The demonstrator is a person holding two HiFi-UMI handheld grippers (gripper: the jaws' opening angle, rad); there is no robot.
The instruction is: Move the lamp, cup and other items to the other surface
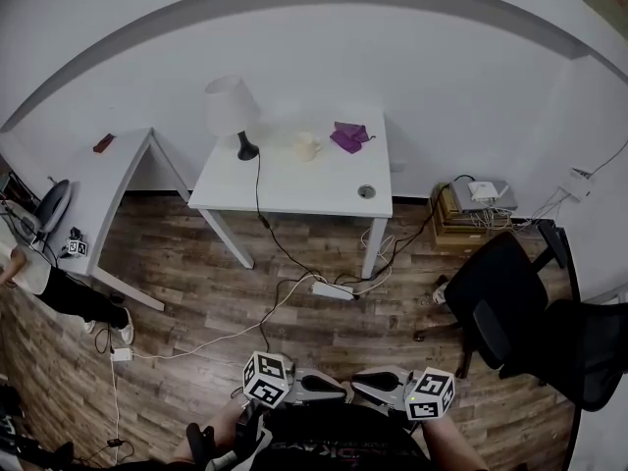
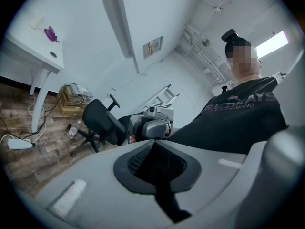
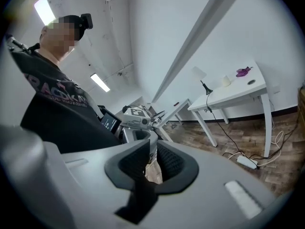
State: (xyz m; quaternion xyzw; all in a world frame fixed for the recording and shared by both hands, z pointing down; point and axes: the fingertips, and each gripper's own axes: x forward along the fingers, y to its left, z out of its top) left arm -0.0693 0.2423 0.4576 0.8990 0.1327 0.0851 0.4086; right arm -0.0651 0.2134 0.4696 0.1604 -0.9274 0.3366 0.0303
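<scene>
A white-shaded lamp [image 1: 233,111] on a black base, a pale cup [image 1: 307,146] and a crumpled purple item [image 1: 348,135] stand along the far side of the white table [image 1: 294,189]. The right gripper view shows the same lamp [image 3: 200,75], cup [image 3: 227,80] and purple item [image 3: 243,71] far off. Both grippers are held low against my body, tips facing each other, far from the table. My left gripper [image 1: 339,391] [image 2: 152,142] is shut and empty. My right gripper [image 1: 361,385] [image 3: 151,144] is open by a narrow gap, with nothing between its pads.
A second white table [image 1: 98,189] at the left carries a small brown object [image 1: 103,143]. A power strip [image 1: 332,289] and cables lie on the wooden floor under the lamp table. Black office chairs [image 1: 500,292] and stacked boxes [image 1: 471,214] stand right. A person [image 1: 49,283] is at the left edge.
</scene>
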